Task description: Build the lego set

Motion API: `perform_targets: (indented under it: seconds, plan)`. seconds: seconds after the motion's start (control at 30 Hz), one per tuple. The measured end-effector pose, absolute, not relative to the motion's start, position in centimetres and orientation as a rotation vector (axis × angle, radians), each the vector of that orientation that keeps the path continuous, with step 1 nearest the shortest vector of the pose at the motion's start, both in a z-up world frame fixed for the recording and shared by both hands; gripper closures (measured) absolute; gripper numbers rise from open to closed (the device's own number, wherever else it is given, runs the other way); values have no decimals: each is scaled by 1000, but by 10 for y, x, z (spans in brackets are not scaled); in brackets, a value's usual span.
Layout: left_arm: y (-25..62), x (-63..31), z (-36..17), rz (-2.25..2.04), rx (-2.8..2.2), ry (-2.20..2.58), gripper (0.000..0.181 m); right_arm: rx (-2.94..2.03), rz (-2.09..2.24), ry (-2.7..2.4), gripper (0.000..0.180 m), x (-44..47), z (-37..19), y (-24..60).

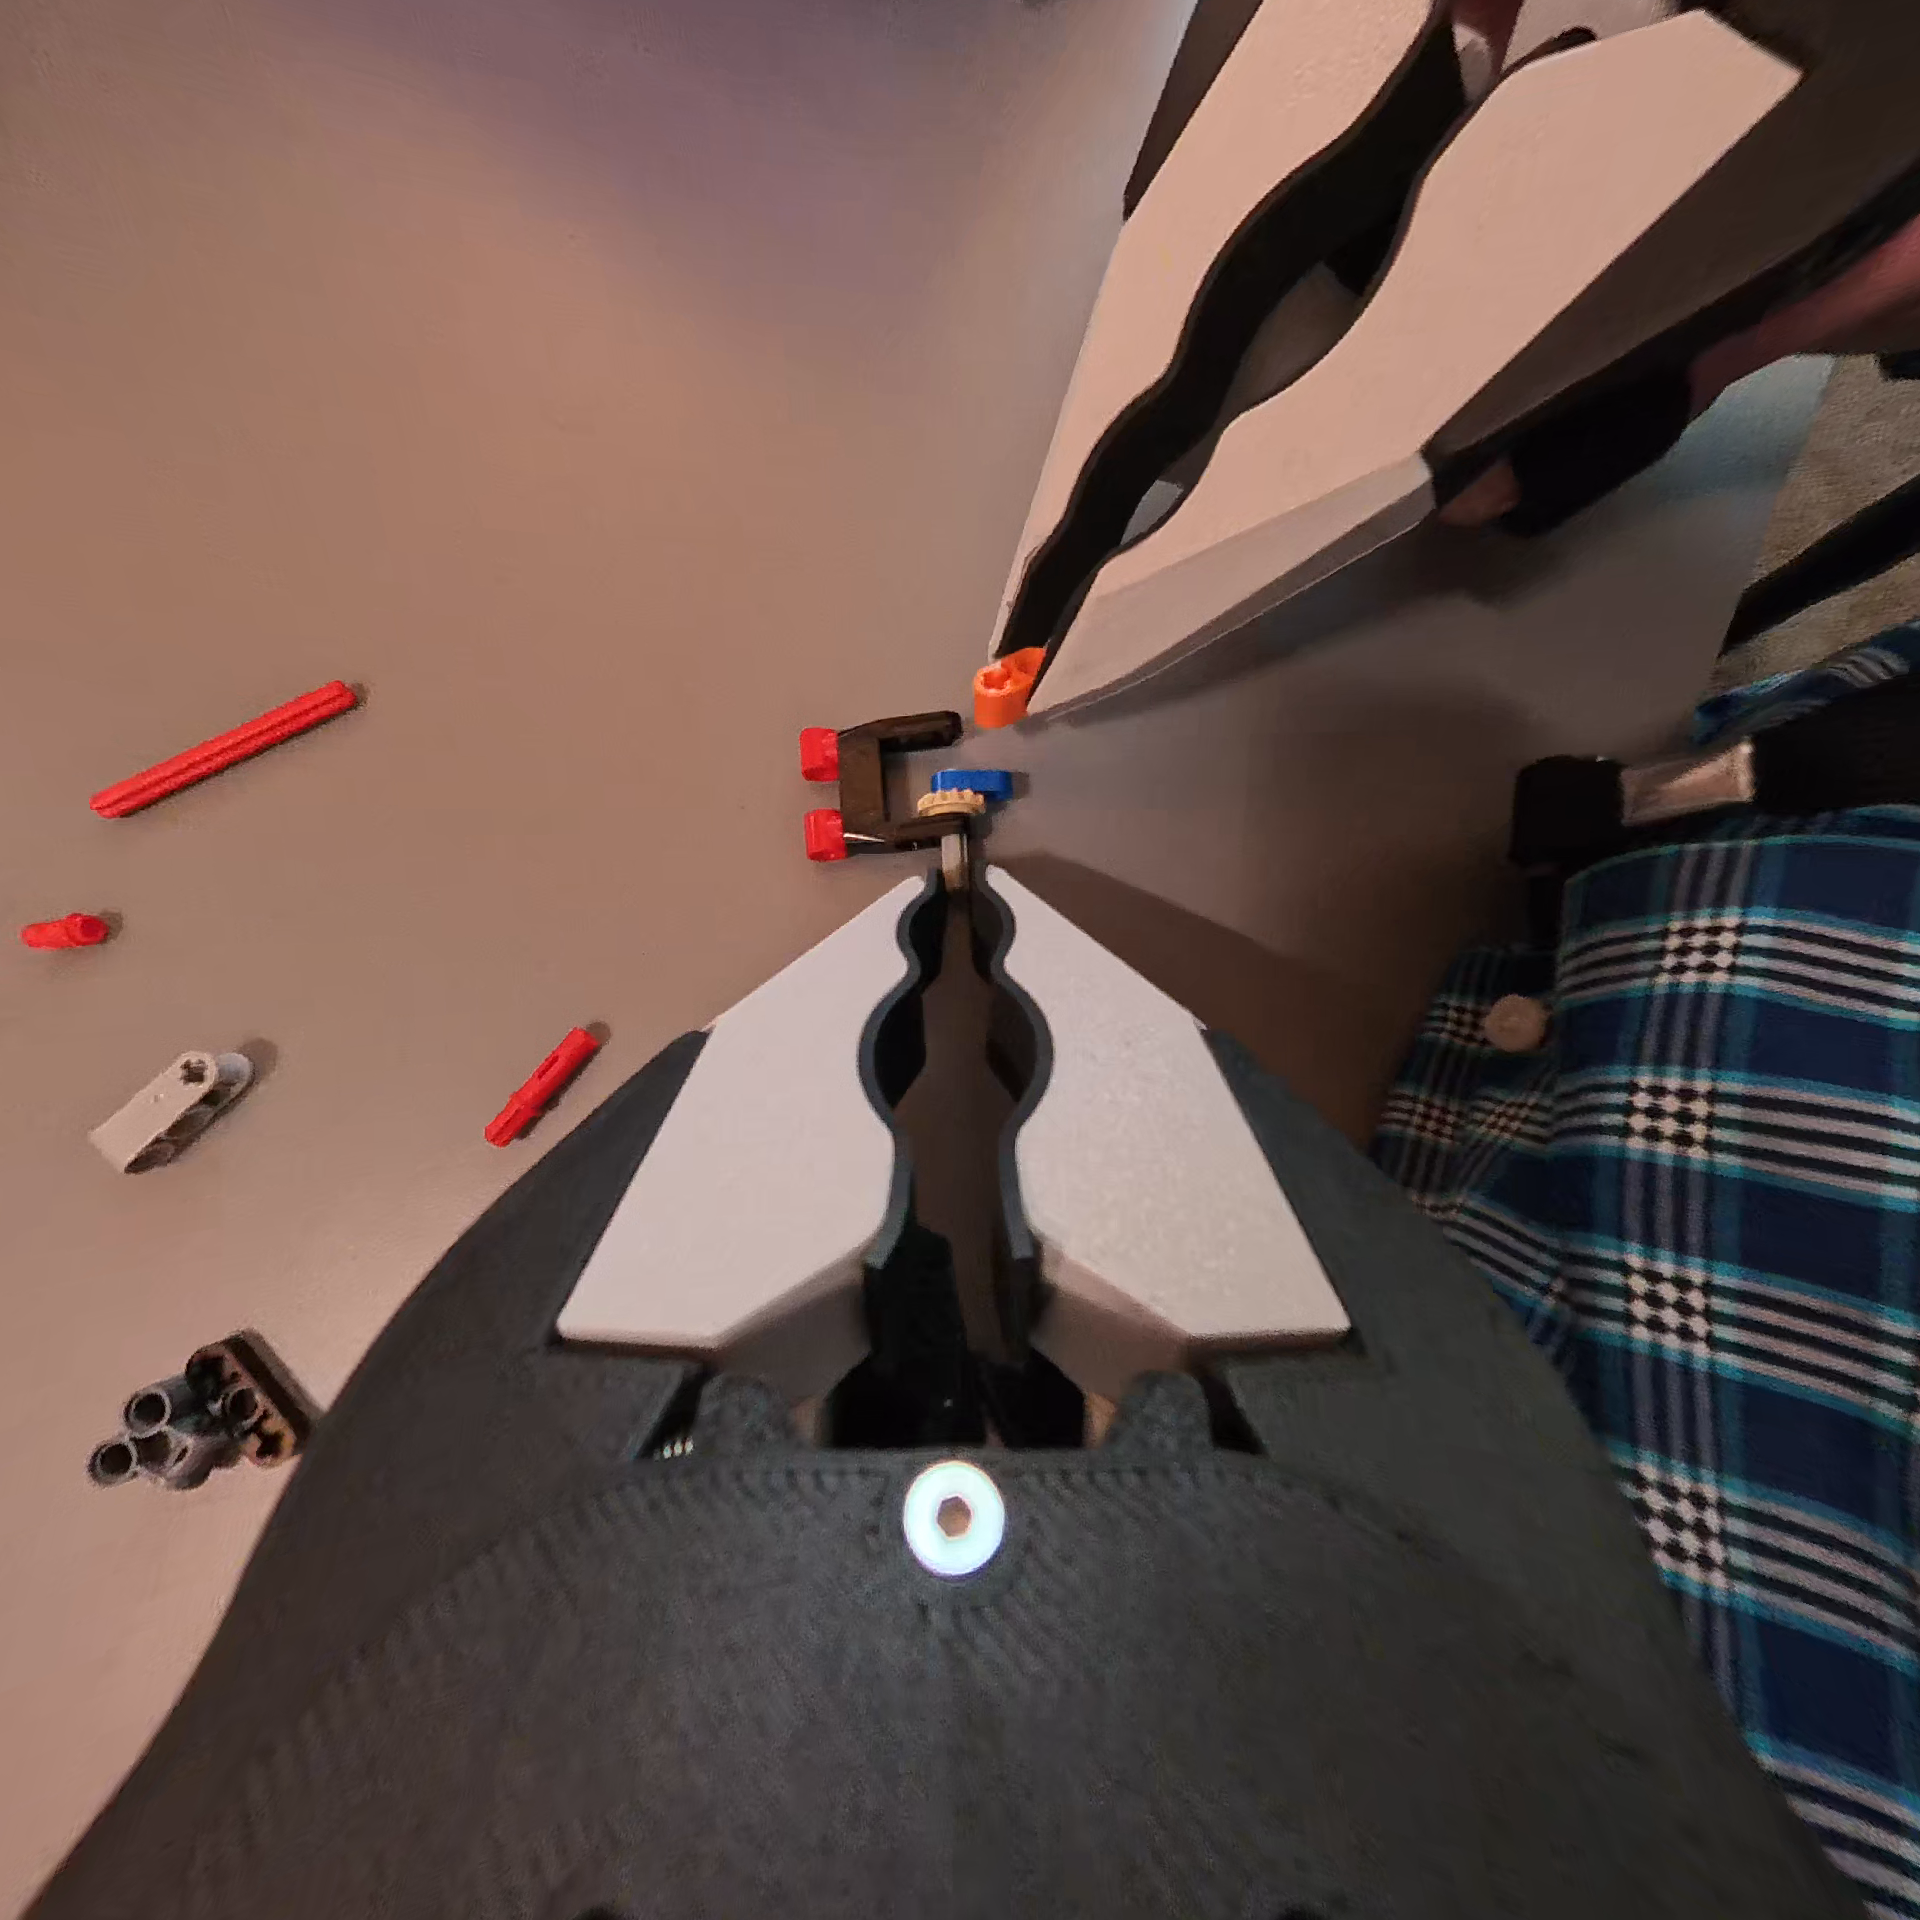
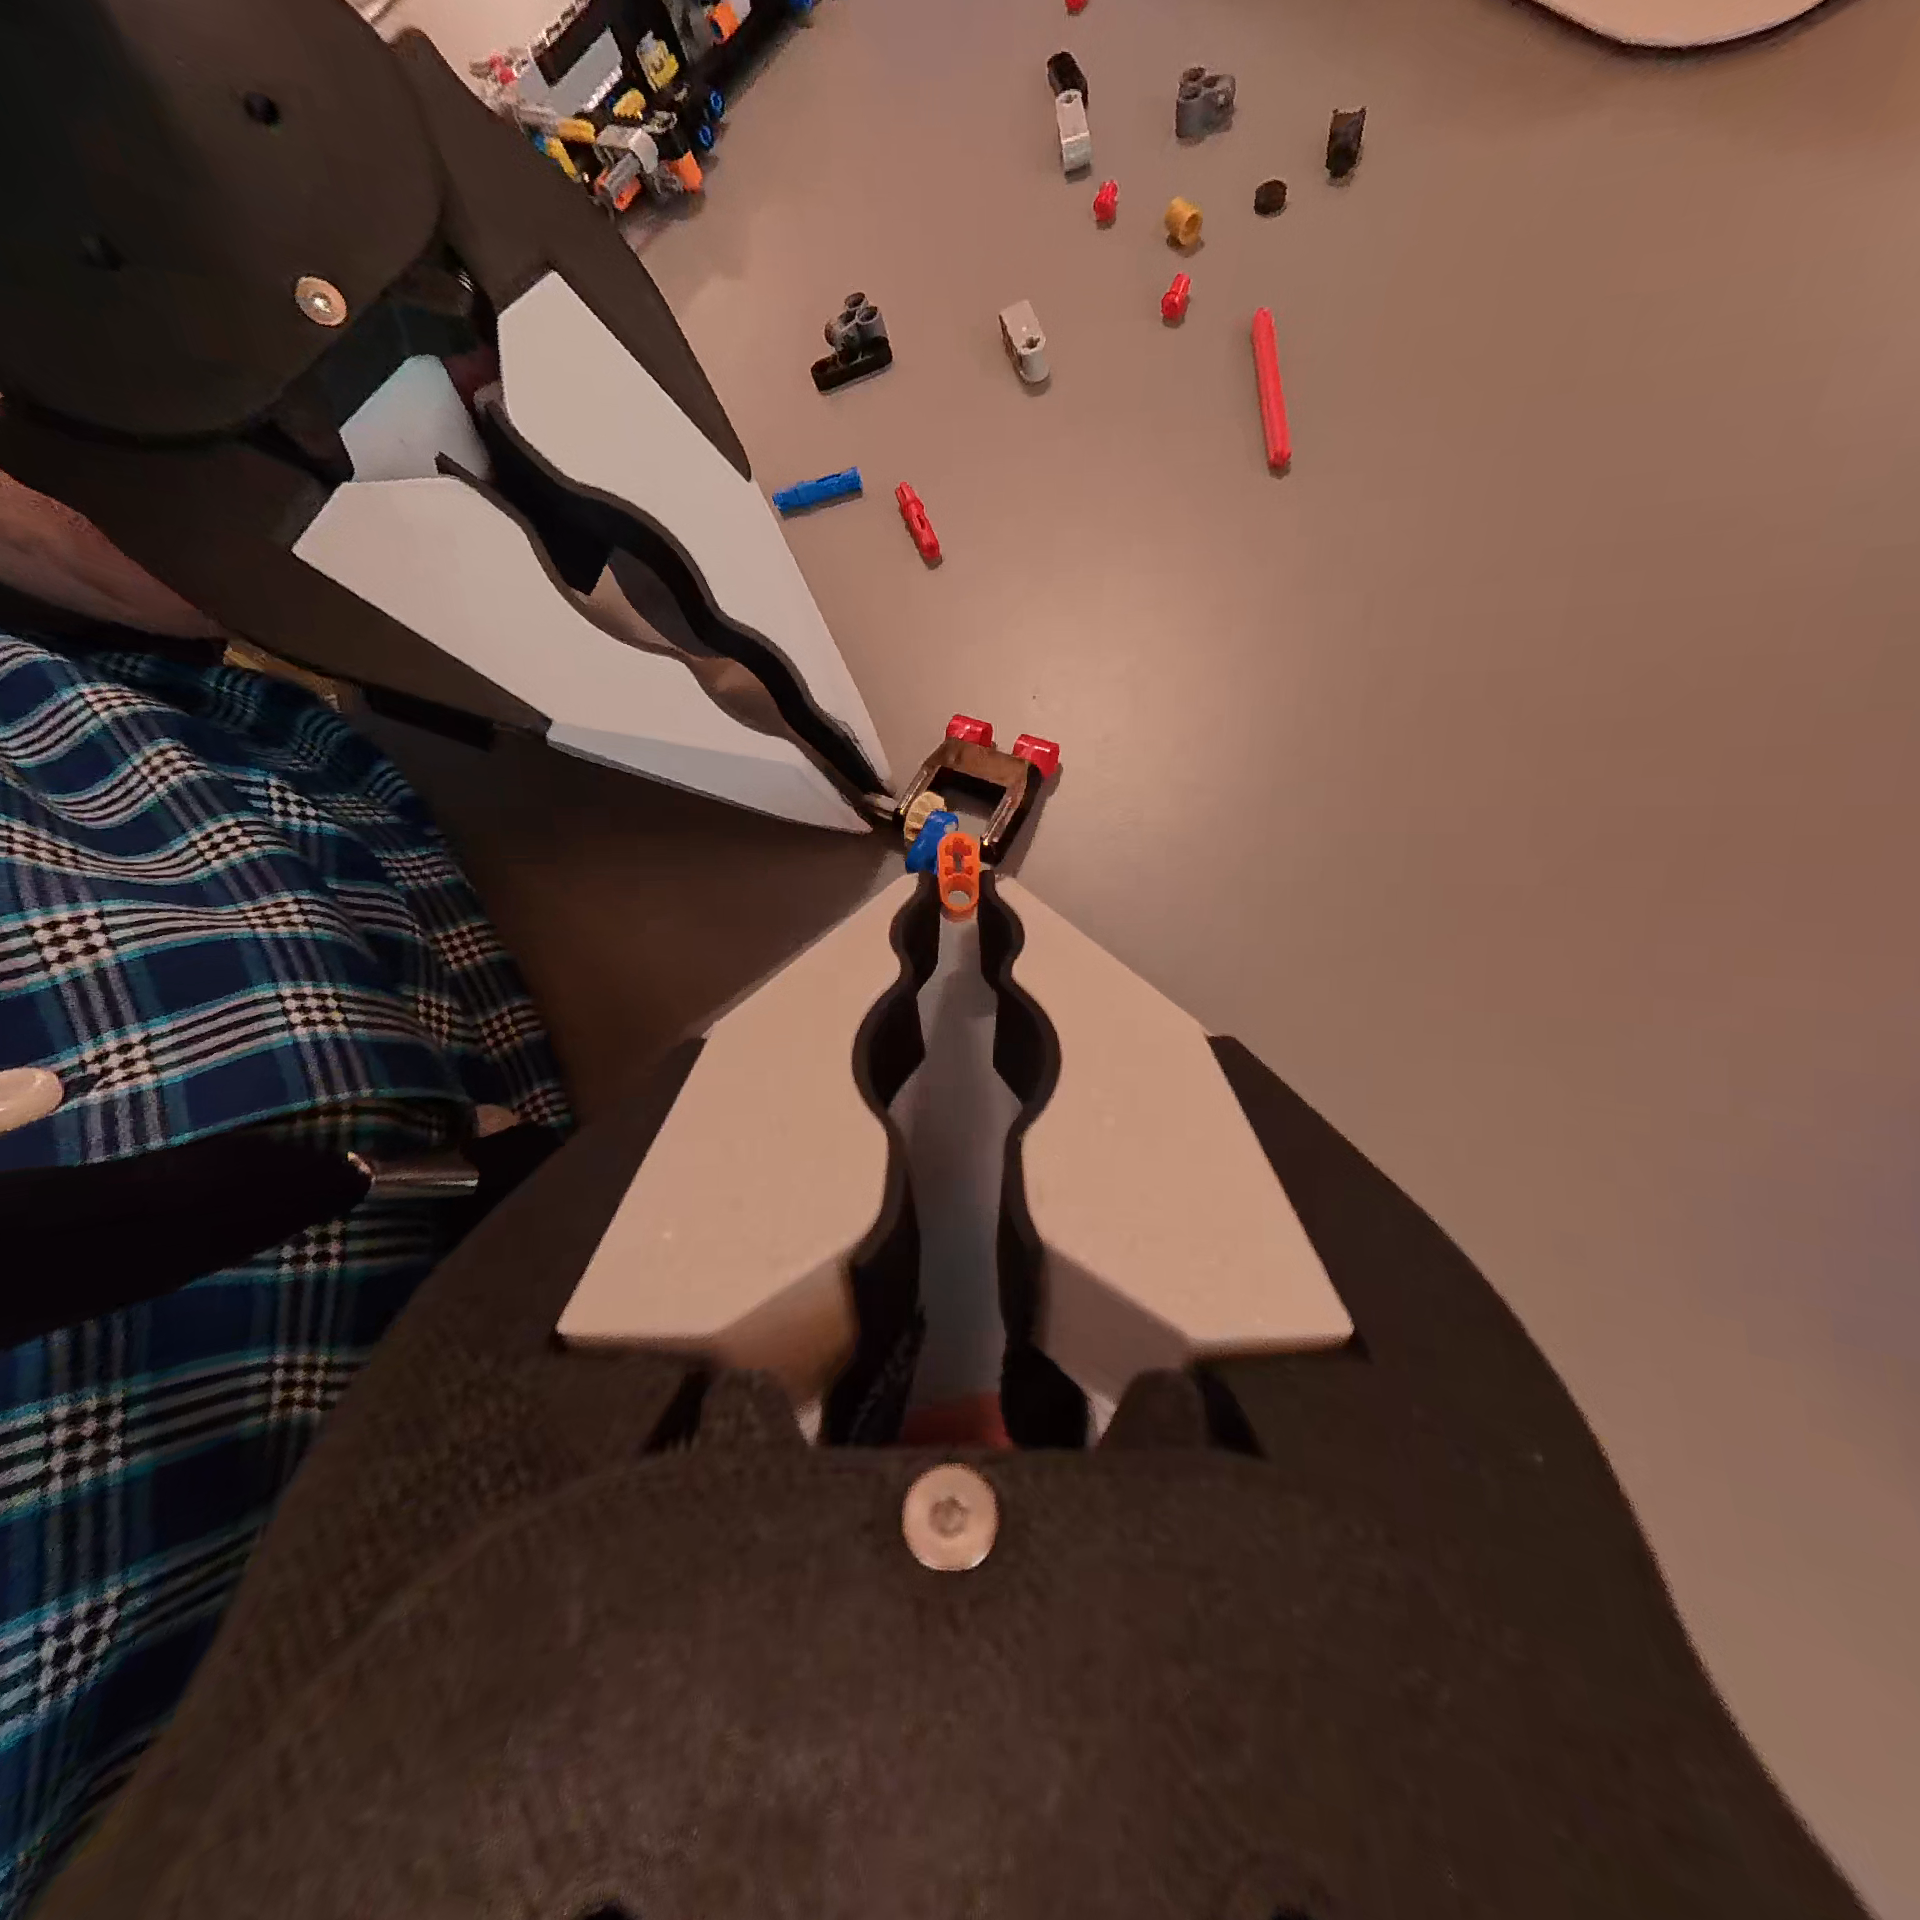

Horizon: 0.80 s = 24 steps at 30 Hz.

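Grey tabletop (image 2: 1558, 935) carries the loose spare parts, and just above it my left gripper (image 1: 958, 878) is pinched tight on the axle end of the black U-frame assembly (image 1: 883, 779). My right gripper (image 2: 956, 894) is clamped on the small orange connector (image 2: 957, 871), touching the frame's open end. I judge this the joining step: next I must line its hole up and press it home.

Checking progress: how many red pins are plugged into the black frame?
2: one red pin and another red pin, side by side on the black frame's closed end. Its underside is hidden.
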<state>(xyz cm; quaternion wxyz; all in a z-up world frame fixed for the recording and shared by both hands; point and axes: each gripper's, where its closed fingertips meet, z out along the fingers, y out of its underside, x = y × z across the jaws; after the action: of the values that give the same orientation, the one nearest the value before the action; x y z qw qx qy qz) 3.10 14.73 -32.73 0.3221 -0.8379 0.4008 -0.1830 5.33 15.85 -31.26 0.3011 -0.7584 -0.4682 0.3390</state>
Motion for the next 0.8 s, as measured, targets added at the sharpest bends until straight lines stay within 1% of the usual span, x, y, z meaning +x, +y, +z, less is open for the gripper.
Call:
perform_targets:
  seconds: [0.23,0.37,0.5,0.8]
  plan:
    - [149,35,-315,-718,-2211,880,179,-1956,968,-1187,175,53,-300,160]
    - [148,37,-309,-830,-2201,810,179,-2014,1134,-1074,175,54,-295,161]
    - [148,38,-303,-904,-2185,754,179,-2074,1284,-988,175,54,-294,159]
    - [143,42,-300,-1028,-2173,712,179,-2141,1432,-891,176,52,-293,156]
